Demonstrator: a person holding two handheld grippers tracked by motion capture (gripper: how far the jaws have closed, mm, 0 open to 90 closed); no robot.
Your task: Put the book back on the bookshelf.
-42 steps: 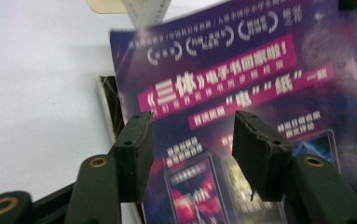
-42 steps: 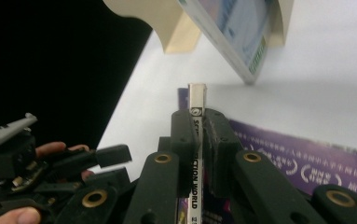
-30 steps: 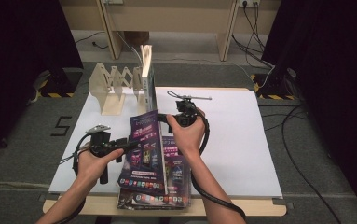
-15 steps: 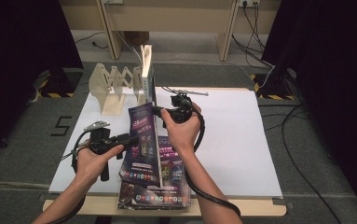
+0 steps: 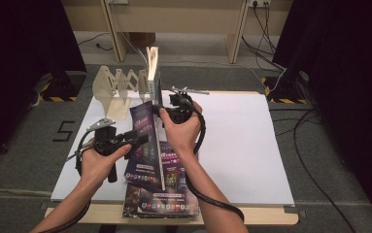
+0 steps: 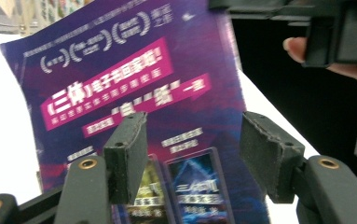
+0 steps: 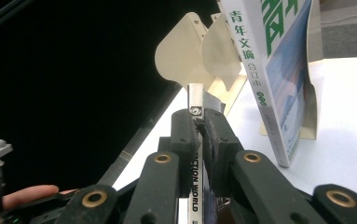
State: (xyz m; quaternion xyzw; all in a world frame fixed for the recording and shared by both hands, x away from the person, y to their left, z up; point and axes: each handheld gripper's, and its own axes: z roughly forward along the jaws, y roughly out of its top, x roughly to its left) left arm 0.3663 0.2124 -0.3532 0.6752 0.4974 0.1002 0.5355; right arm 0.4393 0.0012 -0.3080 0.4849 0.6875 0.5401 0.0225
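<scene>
Standing on edge near the middle of the white table [image 5: 242, 145], the purple magazine [image 5: 144, 145] is pinched at its top spine by the right gripper [image 5: 166, 112], whose jaws are clamped tight on it in the right gripper view. The left gripper [image 5: 142, 141] sits at 9 o'clock of the magazine; its jaws have just been opening and stand wide, the cover lying beyond them with no pad pressing on it. A second magazine [image 5: 161, 199] lies flat at 6 o'clock, overhanging the table's near edge. From 1 to 4 o'clock the tabletop is bare. The standing magazine's lower part is hidden behind the right hand [image 5: 181, 131]. At 12 o'clock a cream accordion book rack [image 5: 118, 87] holds one upright book [image 7: 269, 79], its top cut off in the right gripper view.
</scene>
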